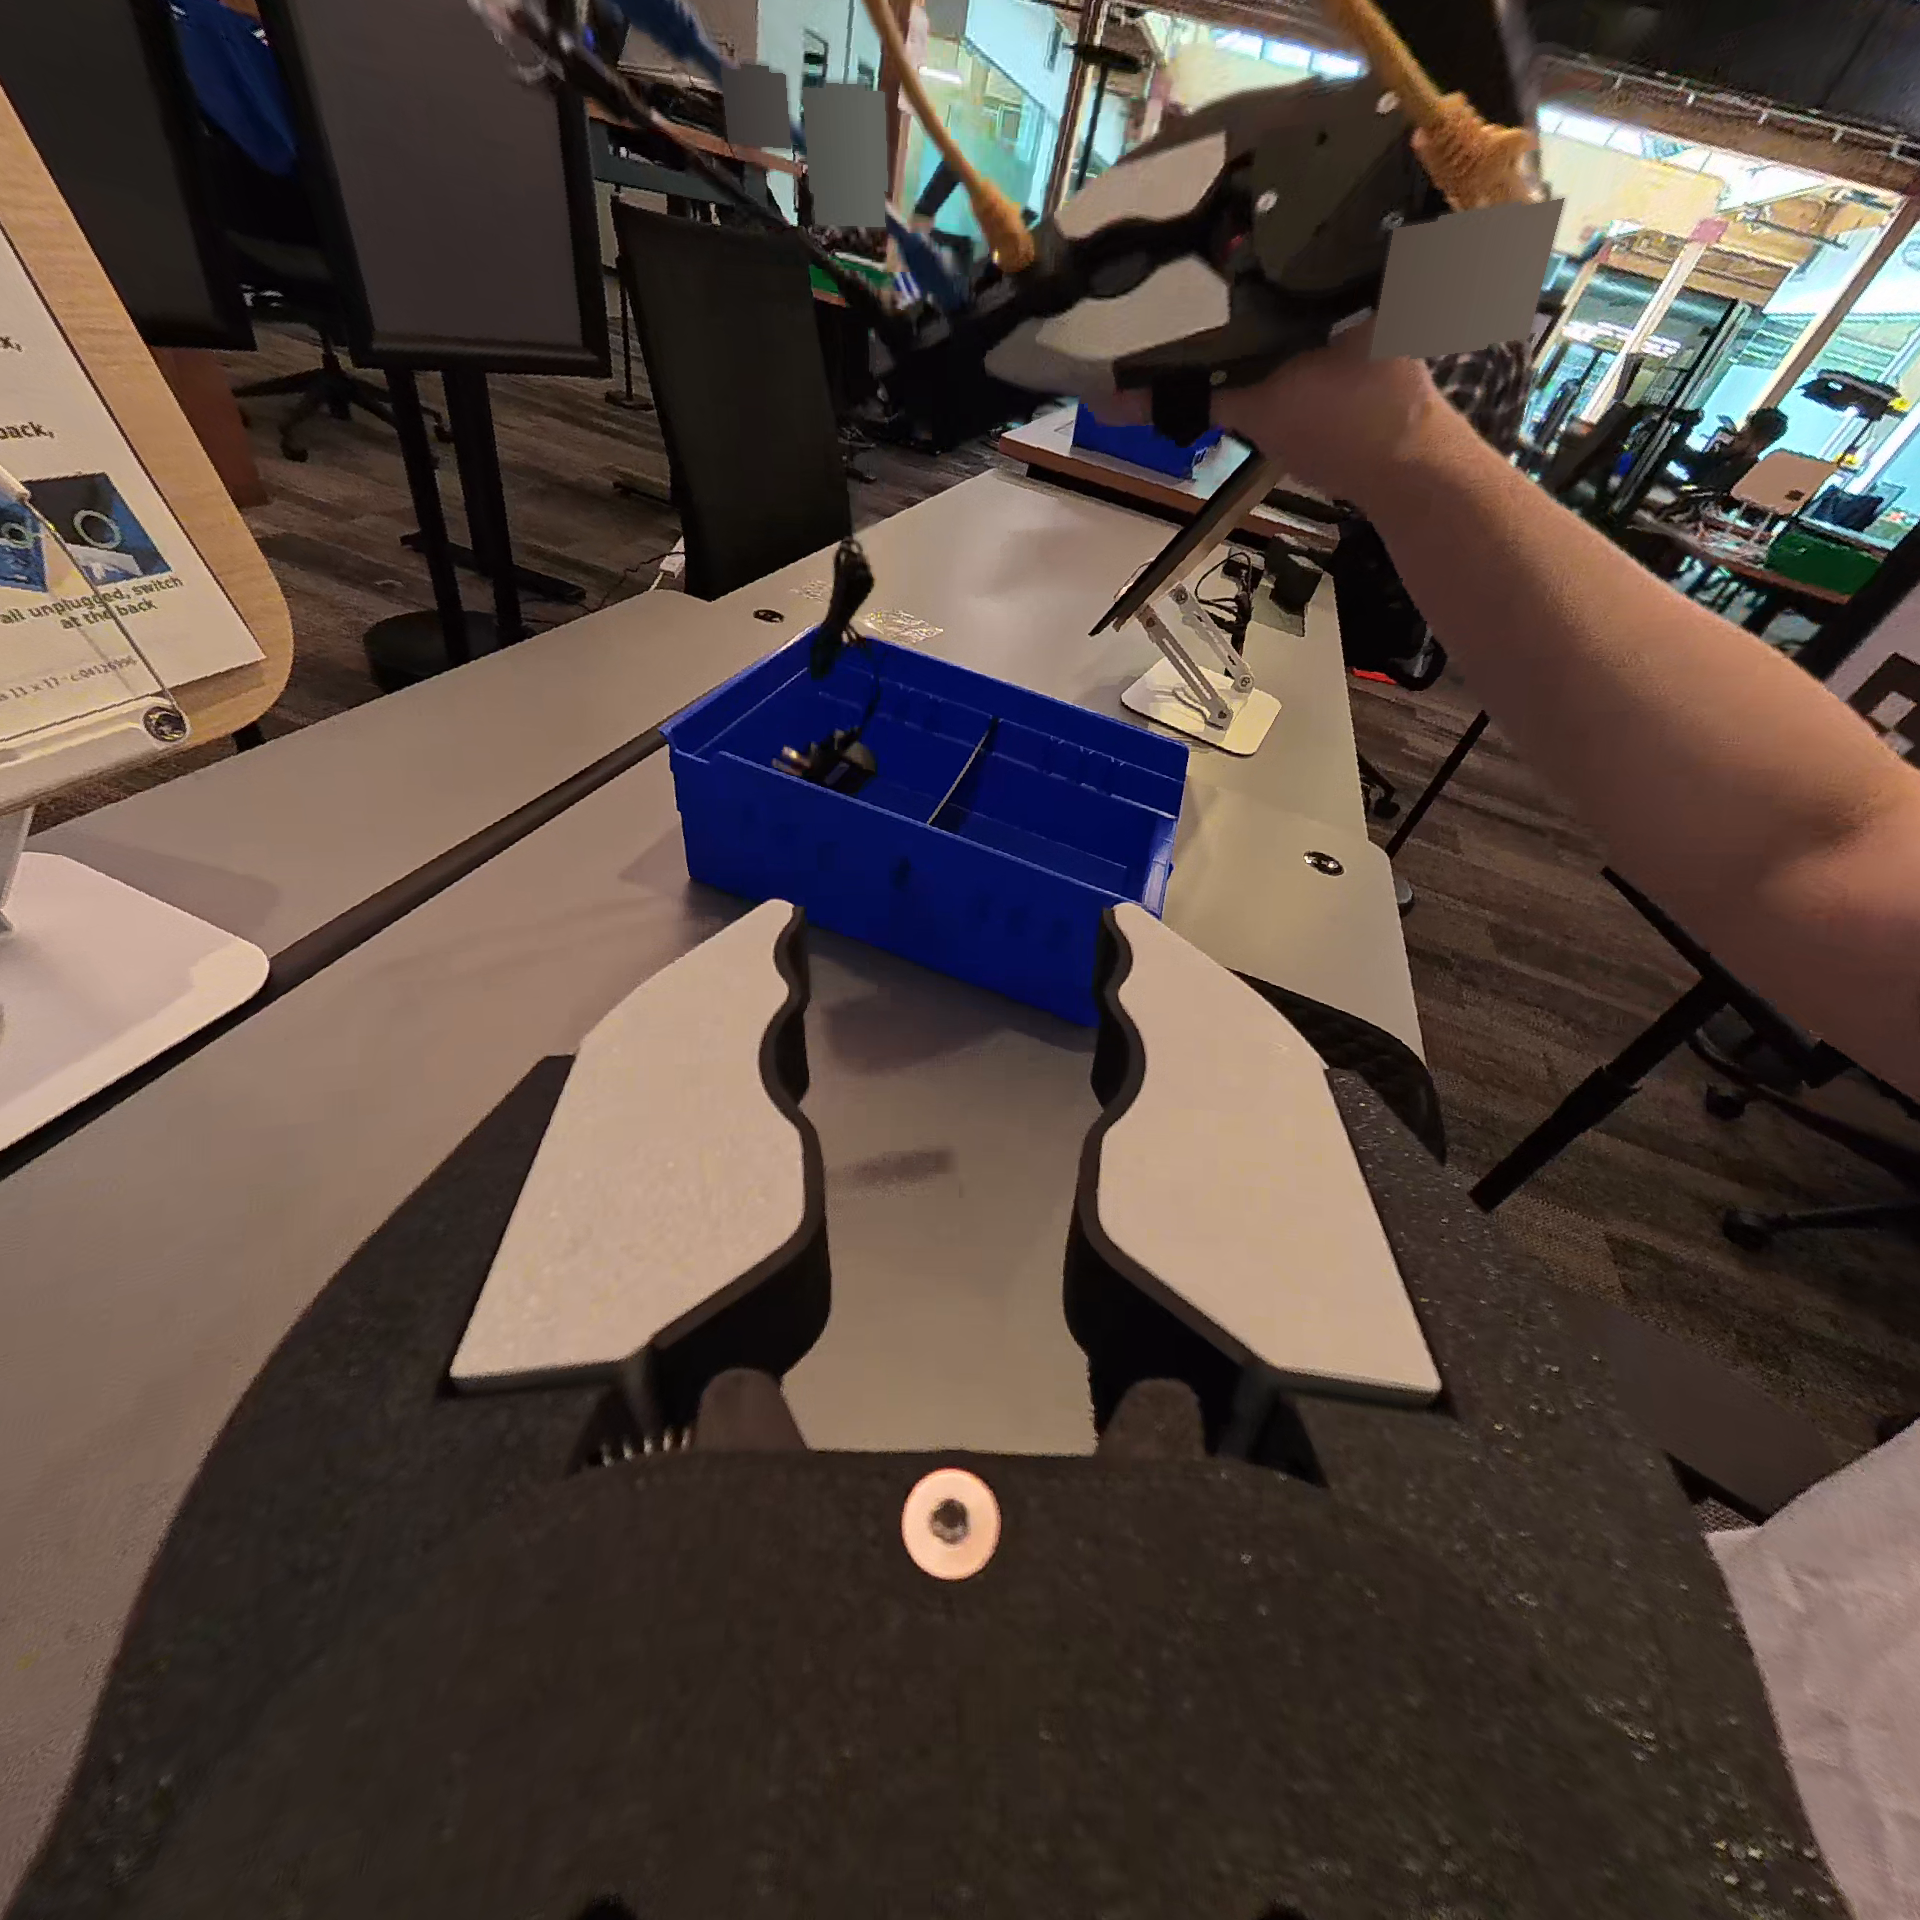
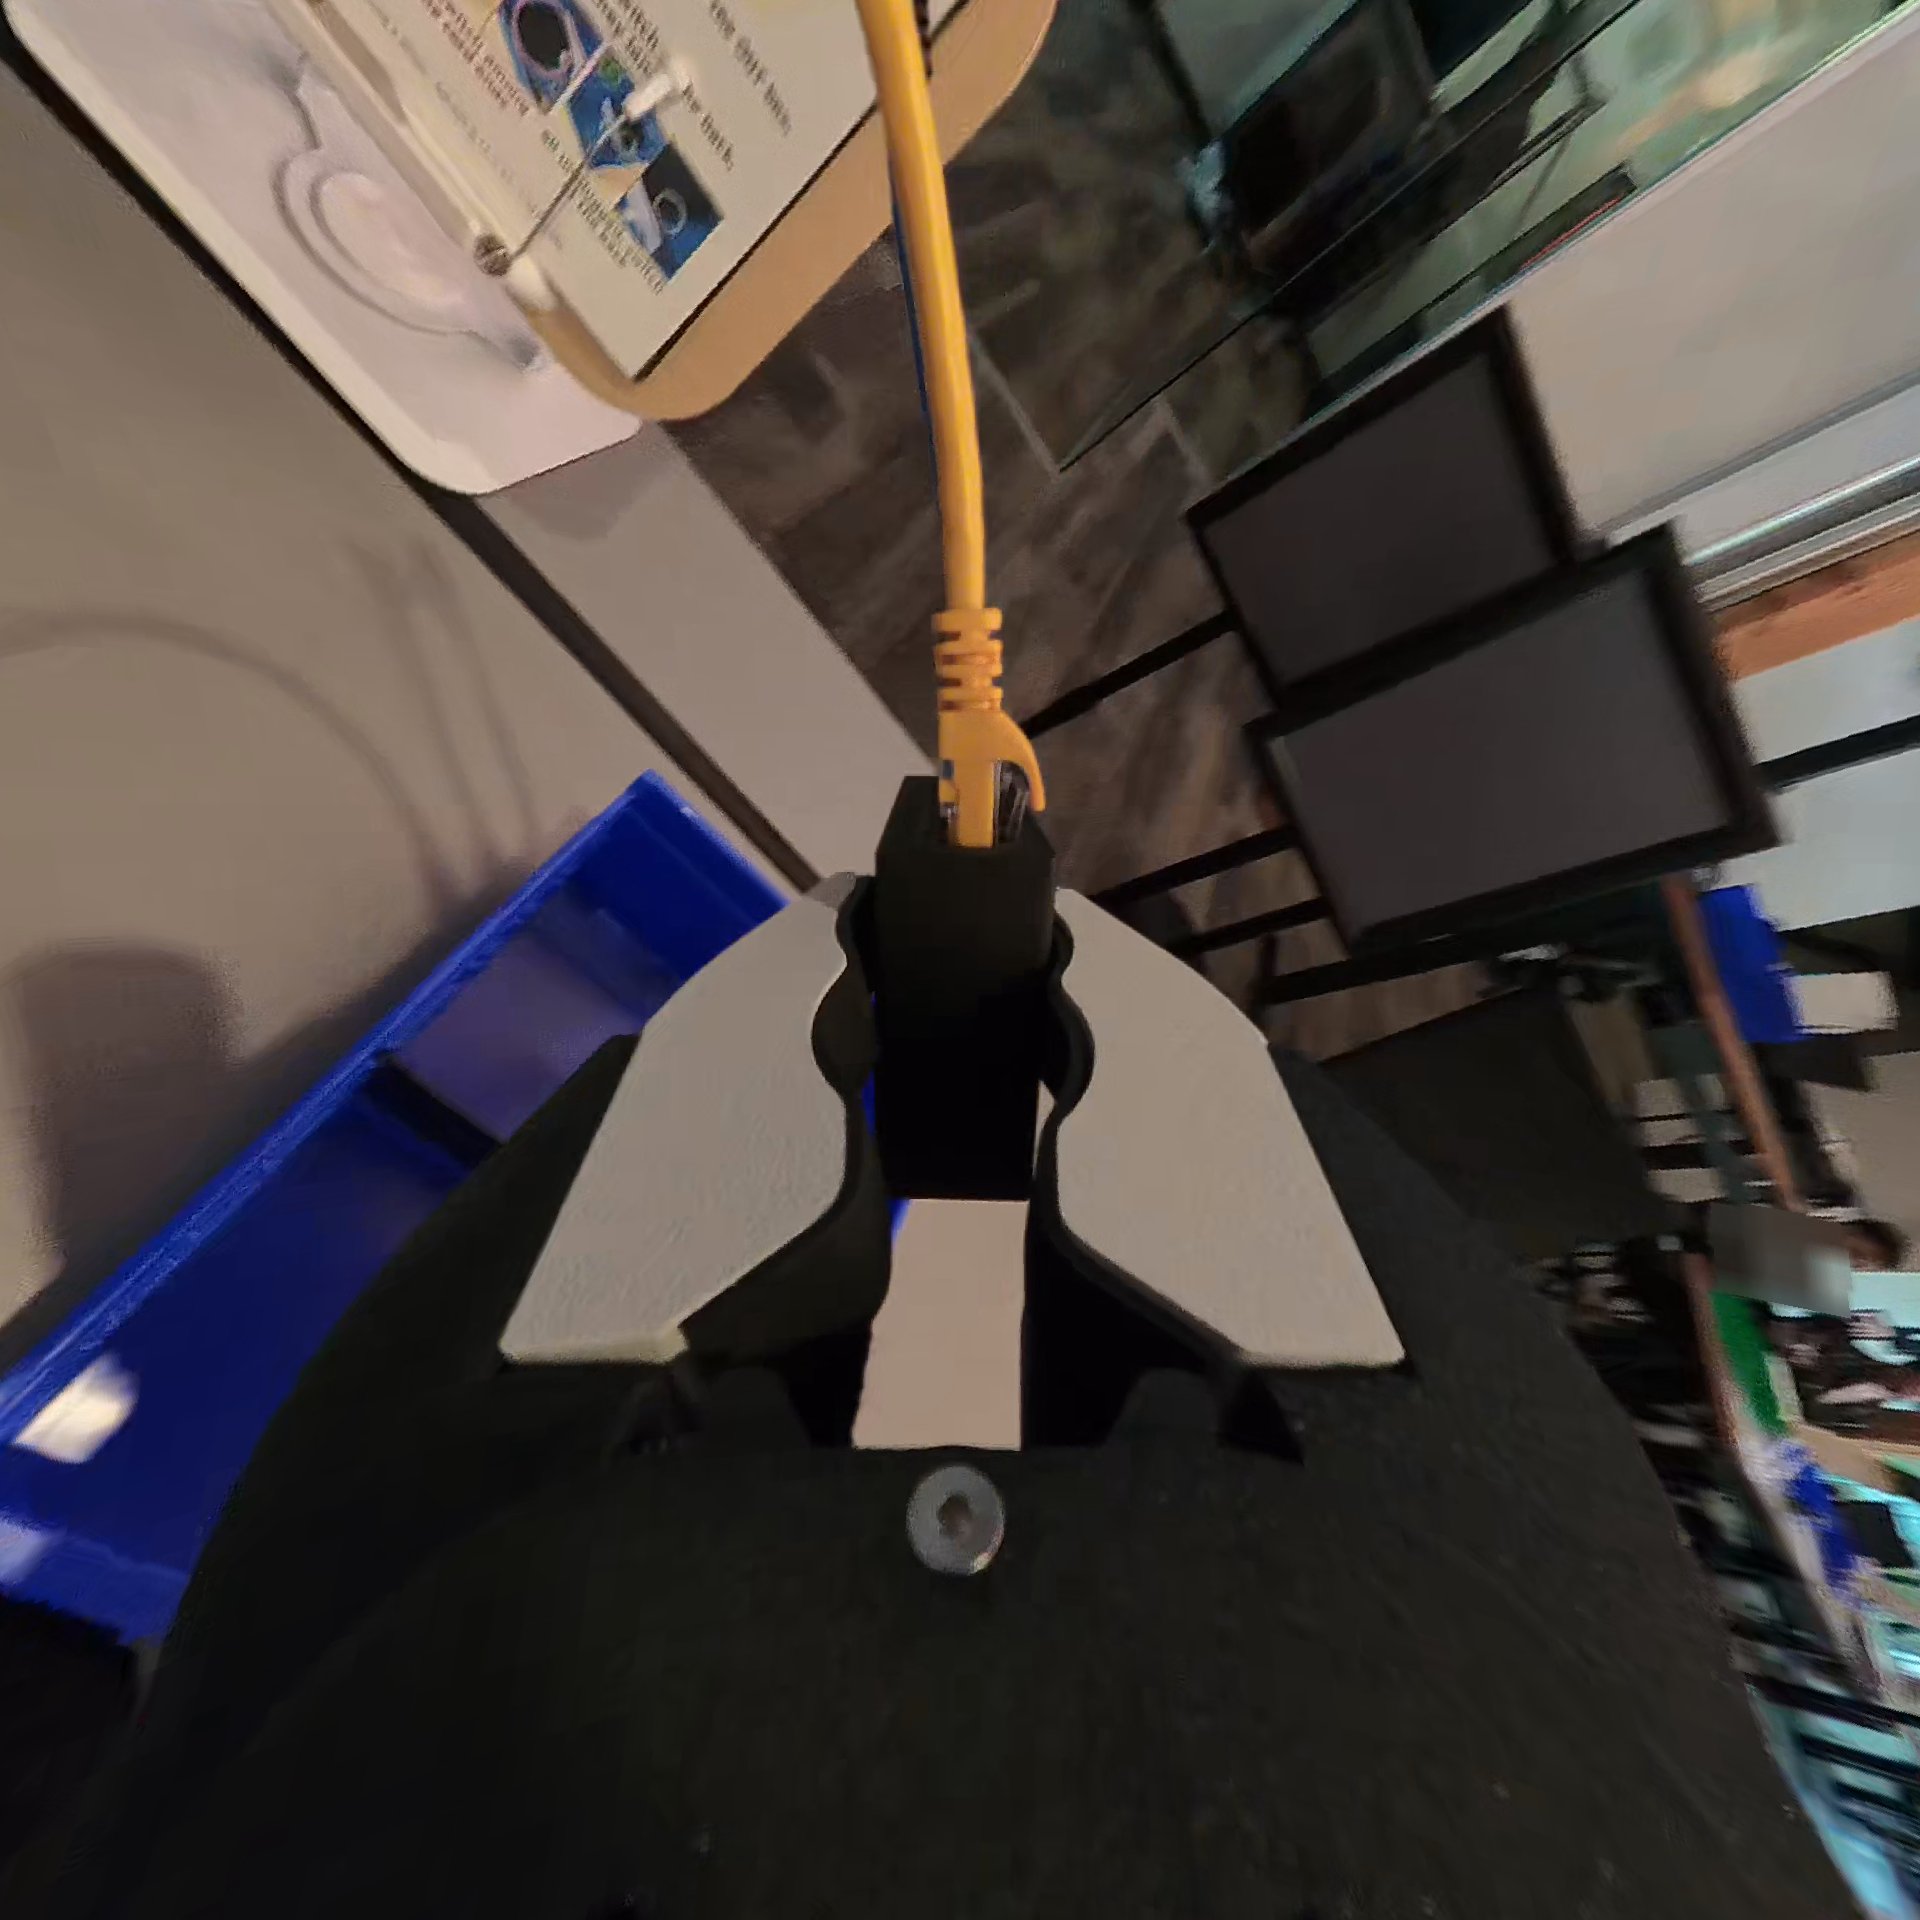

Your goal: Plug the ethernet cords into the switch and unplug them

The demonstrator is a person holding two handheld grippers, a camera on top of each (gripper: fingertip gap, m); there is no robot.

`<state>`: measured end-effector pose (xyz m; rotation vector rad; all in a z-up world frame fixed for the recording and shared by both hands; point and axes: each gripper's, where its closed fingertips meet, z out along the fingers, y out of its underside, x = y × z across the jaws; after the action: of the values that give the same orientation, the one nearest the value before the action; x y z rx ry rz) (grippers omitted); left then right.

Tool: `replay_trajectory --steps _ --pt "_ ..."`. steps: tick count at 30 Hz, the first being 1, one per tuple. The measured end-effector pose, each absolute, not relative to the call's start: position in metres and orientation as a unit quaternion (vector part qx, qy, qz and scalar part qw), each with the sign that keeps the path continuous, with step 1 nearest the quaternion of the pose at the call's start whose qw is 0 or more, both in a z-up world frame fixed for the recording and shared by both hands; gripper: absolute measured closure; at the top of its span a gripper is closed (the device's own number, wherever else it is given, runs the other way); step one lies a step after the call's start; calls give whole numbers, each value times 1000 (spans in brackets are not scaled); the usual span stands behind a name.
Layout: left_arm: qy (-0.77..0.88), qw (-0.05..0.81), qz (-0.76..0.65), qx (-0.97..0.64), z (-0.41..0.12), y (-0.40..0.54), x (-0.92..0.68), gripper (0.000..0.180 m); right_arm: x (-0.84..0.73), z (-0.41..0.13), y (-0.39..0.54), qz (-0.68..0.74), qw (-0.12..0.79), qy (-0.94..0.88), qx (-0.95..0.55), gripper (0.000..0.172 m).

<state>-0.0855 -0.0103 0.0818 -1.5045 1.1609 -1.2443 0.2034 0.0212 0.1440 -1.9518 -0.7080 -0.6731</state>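
Left wrist view: the left gripper (image 1: 951, 997) hovers low over the grey desk (image 1: 436, 1049) with its two fingers spread wide and nothing between them but bare desk surface. Just past the fingertips, near the desk's right edge, stands a blue divided bin (image 1: 925, 883); a small black power adapter (image 1: 836, 764) lies in its left compartment, with a thin black cord rising from it over the far wall. A white tablet stand (image 1: 1195, 686) sits beyond the bin toward the far right corner of the desk. A white-based sign holder with a printed sheet (image 1: 94, 540) stands at the desk's left edge. High in the upper right, a person's forearm (image 1: 1621, 665) carries the right gripper (image 1: 1049, 281), lifted well above the desk, with yellow ethernet cords (image 1: 940, 135) trailing around it; what it grips is blurred from here.

Right wrist view: the right gripper (image 2: 961, 935) pinches a black rectangular switch (image 2: 961, 997), both pads (image 2: 847, 997) pressed against its sides. A yellow ethernet cord (image 2: 951, 416) is plugged into the switch's far end, its ribbed connector (image 2: 971, 707) seated in the port, the cable running straight away toward the top. The blue bin (image 2: 312, 1174) lies below at the left, on the desk.
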Motion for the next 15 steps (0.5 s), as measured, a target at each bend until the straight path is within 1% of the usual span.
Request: replay_trajectory --steps 6,9,10,11,15 --pt "464 418 -497 -603 80 -10 -85 129 225 84 23 -100 450 -243 -853 144" --pt "465 416 -495 -604 77 -10 -83 128 238 64 24 -46 442 -217 -869 144" --pt "466 416 -494 -605 77 -10 -83 128 241 58 25 -30 439 -216 -872 140" --pt "466 415 -494 -606 76 -10 -82 128 244 53 25 -20 433 -219 -874 144" --pt "467 412 -492 -608 73 -9 -81 129 263 23 27 -49 381 -239 -892 144"
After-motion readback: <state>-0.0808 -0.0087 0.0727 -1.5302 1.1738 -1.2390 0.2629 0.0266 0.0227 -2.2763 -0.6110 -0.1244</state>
